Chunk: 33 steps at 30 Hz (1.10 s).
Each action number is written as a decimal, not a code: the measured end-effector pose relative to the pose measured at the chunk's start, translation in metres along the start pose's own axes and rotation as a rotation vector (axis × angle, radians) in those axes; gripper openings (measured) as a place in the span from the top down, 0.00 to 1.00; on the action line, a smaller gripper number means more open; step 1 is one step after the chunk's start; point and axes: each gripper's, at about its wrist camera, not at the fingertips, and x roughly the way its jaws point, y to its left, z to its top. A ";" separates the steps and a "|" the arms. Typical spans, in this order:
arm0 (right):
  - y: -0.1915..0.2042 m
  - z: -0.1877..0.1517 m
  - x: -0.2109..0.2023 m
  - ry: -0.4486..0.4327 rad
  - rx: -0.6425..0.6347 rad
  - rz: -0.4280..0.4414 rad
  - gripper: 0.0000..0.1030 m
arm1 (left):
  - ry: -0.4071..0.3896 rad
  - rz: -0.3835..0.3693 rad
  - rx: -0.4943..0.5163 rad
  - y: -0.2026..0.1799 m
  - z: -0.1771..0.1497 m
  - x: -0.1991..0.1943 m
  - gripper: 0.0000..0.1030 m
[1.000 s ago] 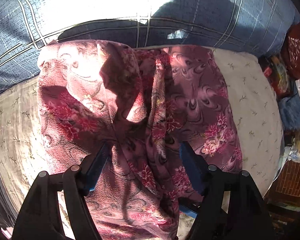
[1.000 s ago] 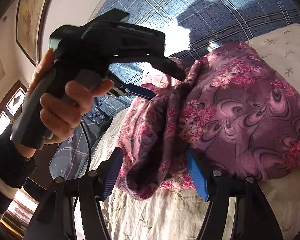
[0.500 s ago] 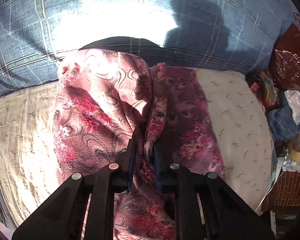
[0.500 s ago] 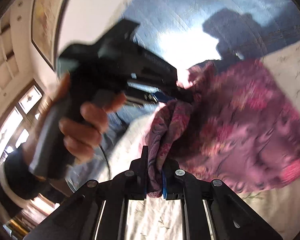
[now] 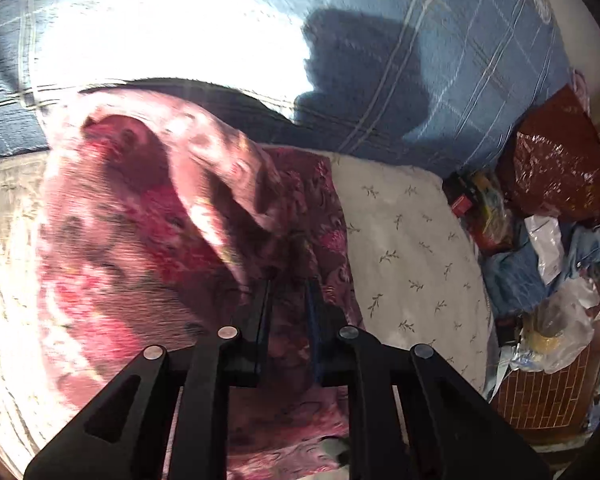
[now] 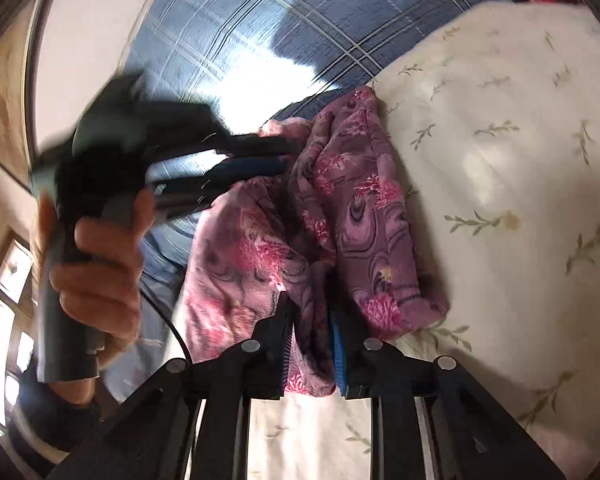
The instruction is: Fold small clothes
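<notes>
A pink-purple floral garment (image 5: 148,248) hangs bunched over a cream sheet with small leaf prints (image 5: 412,248). My left gripper (image 5: 288,284) is shut on a fold of the garment near its right edge. In the right wrist view the garment (image 6: 364,216) is gathered into a narrow bundle. My right gripper (image 6: 310,316) is shut on its lower edge. The left gripper (image 6: 276,156), held in a hand, also shows there, clamped on the cloth's upper left part. The left side of the cloth is motion blurred.
A blue plaid blanket (image 5: 460,60) lies behind the cream sheet (image 6: 500,160). At the right edge of the bed sits clutter: a dark red bag (image 5: 552,168), blue cloth and plastic bags (image 5: 560,336). A wall and window frame are at the left (image 6: 8,300).
Both grippers closed on the garment and lifted it. The cloth has been drawn from a spread shape into a narrower bundle, shifting left, baring more cream sheet on the right.
</notes>
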 end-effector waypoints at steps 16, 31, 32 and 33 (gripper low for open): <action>0.023 0.109 0.116 0.173 -0.092 -0.095 0.36 | -0.056 -0.022 -0.164 0.120 -0.016 -0.006 0.50; 0.023 0.135 0.121 0.175 -0.260 -0.347 0.92 | -0.064 0.065 -0.141 0.109 -0.014 0.025 0.45; 0.022 0.133 0.116 0.168 -0.239 -0.319 0.87 | -0.070 0.062 -0.138 0.108 -0.016 0.024 0.45; 0.022 0.132 0.105 0.139 -0.213 -0.286 0.87 | -0.074 0.051 -0.139 0.108 -0.018 0.020 0.46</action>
